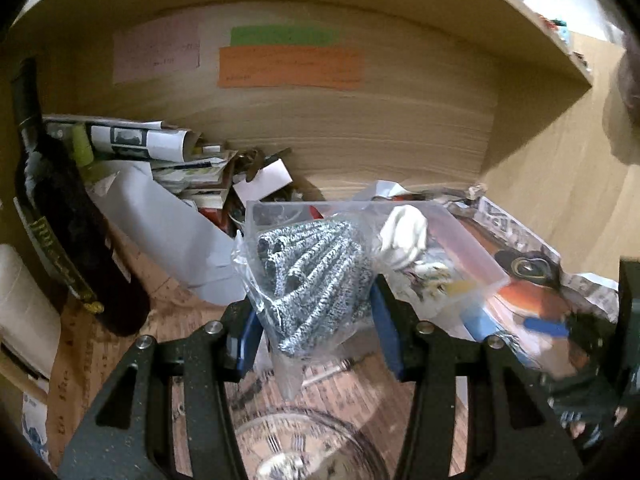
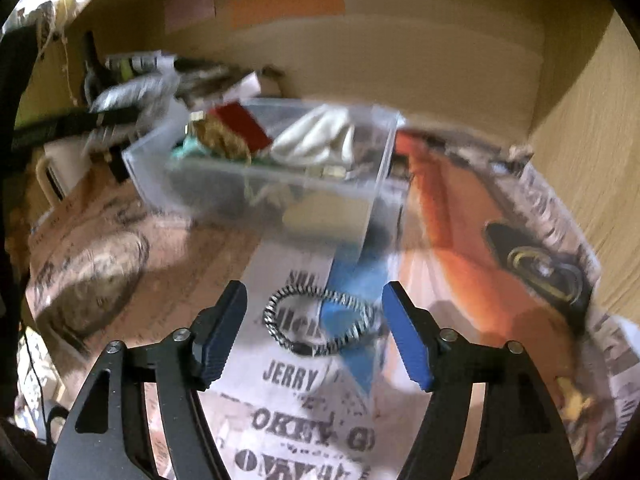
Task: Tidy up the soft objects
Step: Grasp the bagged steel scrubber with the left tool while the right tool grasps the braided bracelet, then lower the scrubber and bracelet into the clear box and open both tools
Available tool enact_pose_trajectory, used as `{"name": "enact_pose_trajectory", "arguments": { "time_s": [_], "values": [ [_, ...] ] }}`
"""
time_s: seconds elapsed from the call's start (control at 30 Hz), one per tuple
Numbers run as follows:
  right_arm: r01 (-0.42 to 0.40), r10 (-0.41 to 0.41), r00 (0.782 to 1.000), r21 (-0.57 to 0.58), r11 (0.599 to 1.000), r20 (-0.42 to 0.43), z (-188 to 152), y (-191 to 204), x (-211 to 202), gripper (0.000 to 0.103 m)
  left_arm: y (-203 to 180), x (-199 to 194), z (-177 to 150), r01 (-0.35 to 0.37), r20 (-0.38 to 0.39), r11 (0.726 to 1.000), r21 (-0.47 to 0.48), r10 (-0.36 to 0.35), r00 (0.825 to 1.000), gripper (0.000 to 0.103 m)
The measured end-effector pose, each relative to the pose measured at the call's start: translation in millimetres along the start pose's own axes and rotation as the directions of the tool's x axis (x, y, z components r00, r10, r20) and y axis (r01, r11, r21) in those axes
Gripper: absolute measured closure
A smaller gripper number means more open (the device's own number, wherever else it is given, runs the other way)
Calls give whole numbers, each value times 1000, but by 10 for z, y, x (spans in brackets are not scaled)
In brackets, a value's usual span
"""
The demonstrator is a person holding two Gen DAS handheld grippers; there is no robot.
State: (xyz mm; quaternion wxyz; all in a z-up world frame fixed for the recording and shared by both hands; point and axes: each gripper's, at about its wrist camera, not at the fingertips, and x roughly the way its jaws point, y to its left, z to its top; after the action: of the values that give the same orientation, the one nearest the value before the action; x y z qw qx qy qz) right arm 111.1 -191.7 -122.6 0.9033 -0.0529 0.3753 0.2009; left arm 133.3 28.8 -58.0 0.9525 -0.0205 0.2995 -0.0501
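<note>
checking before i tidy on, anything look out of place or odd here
One black-and-white hair tie lies loose on the printed paper between the open right gripper jaws, apart from the bagged bundle of matching ties that the left gripper holds near the clear bin.

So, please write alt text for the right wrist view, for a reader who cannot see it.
The open right gripper hovers over a black-and-white braided loop lying on a printed newspaper. Behind it, blurred, stands a clear plastic bin holding a white cloth.
</note>
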Motion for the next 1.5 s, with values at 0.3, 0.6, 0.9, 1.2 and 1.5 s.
{"name": "enact_pose_trajectory", "arguments": {
  "time_s": [0.3, 0.6, 0.9, 1.2, 1.5],
  "values": [
    [13, -11, 998, 20, 1000, -66, -97, -19, 219, 41, -9, 478, 43, -42, -74, 999, 31, 44, 996, 53],
    [20, -17, 998, 42, 999, -61, -45, -64, 140, 68, -43, 785, 1, -64, -117, 995, 76, 72, 991, 52],
    [24, -24, 997, -4, 1000, 75, 106, 15, -139, 75, -57, 733, 7, -33, -123, 997, 75, 42, 992, 36],
    [27, -14, 979, -61, 998, 204, 487, 149, -322, 75, 28, 365, 30, -20, -43, 999, 25, 21, 999, 19],
    [19, -1, 982, -92, 996, 191, 982, 252, 124, 75, 106, 25, 38, -23, 45, 1000, -4, 23, 999, 14]
  ]
}}
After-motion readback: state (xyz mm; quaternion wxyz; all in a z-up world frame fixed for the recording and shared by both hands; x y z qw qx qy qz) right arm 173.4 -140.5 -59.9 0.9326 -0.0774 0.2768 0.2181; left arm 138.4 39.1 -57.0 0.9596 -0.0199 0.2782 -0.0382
